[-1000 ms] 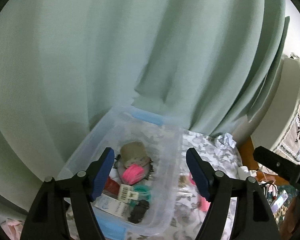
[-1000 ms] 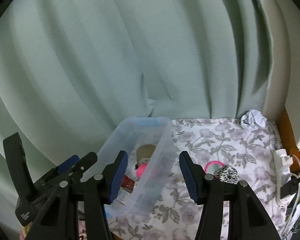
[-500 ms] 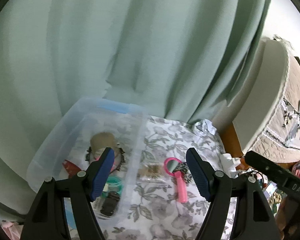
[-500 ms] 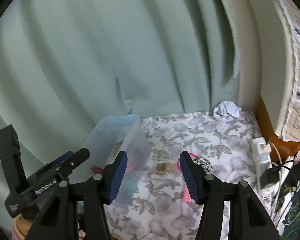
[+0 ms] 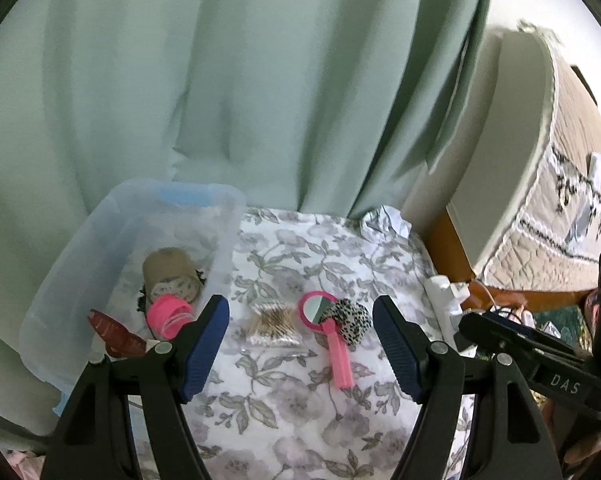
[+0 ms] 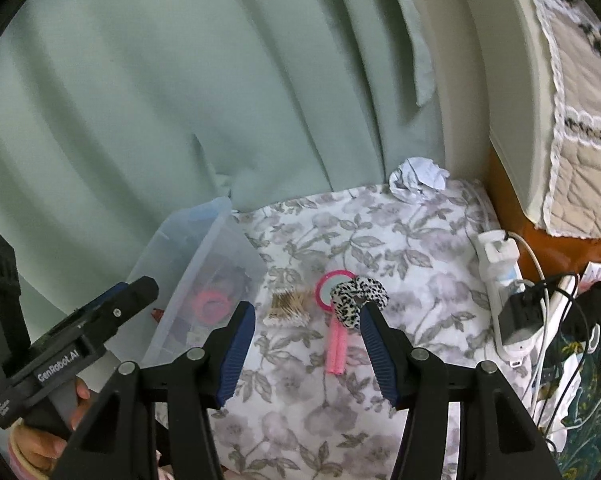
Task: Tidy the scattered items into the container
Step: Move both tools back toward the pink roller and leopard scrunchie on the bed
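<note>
On the floral cloth (image 5: pixel 284 408) lie a pink hand mirror (image 5: pixel 320 312) (image 6: pixel 329 292), a leopard-print scrunchie (image 5: pixel 354 318) (image 6: pixel 356 300) over its handle, and a clear pack of cotton swabs (image 5: pixel 270 324) (image 6: pixel 288 306). To the left stands a clear plastic bin (image 5: pixel 60 292) (image 6: pixel 204 248) with a pink coil (image 5: pixel 170 314), a brown roll (image 5: pixel 172 270) and a red item (image 5: pixel 114 330) inside. My left gripper (image 5: pixel 300 344) is open above the swabs and mirror, empty. My right gripper (image 6: pixel 307 344) hovers open just short of the mirror handle, empty.
A green curtain (image 5: pixel 220 80) hangs behind the bin. A crumpled white paper (image 6: pixel 418 178) lies at the cloth's far edge. A white power strip (image 6: pixel 504 300) with plugs and cables runs along the right side. A quilted bed (image 5: pixel 560 160) stands at far right.
Both views have swung right, from the bin to the cloth. The mirror, scrunchie and swabs now sit between the fingers of each gripper. Neither gripper's opening has changed.
</note>
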`<state>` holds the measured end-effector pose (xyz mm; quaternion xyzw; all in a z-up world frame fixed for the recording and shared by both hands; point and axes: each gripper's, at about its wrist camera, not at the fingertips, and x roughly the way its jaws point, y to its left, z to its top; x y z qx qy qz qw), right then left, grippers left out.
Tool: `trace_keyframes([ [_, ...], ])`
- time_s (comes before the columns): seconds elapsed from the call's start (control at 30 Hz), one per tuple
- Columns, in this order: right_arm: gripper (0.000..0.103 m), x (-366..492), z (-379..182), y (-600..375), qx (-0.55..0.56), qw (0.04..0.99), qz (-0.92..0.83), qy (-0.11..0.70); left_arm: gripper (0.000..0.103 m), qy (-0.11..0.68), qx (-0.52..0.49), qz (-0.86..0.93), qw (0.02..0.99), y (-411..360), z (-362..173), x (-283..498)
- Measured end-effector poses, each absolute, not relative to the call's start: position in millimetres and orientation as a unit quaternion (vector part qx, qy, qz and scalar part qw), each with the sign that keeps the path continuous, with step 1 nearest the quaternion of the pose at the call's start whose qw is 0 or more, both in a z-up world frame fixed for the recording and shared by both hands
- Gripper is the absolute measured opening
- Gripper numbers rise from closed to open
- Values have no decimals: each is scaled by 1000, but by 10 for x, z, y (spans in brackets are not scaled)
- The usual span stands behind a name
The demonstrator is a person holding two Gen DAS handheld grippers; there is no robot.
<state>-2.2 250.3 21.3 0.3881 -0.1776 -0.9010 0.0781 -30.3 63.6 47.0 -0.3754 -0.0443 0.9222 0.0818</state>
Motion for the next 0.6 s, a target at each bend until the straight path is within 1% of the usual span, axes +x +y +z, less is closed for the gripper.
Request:
trace_keyframes([
  [0.37, 59, -65, -98, 2623, 414, 76, -886, -194, 75, -18, -416, 902, 111, 1004, 33, -374],
  [0.47, 66, -90, -212, 2693, 423, 68, -881, -202, 75, -13, -430, 895, 118, 1084, -125, -397],
  [0.6, 69, -153, -393, 2771, 439, 60, -871, -213, 75, -15, -454, 882, 123, 1154, -373, -441],
])
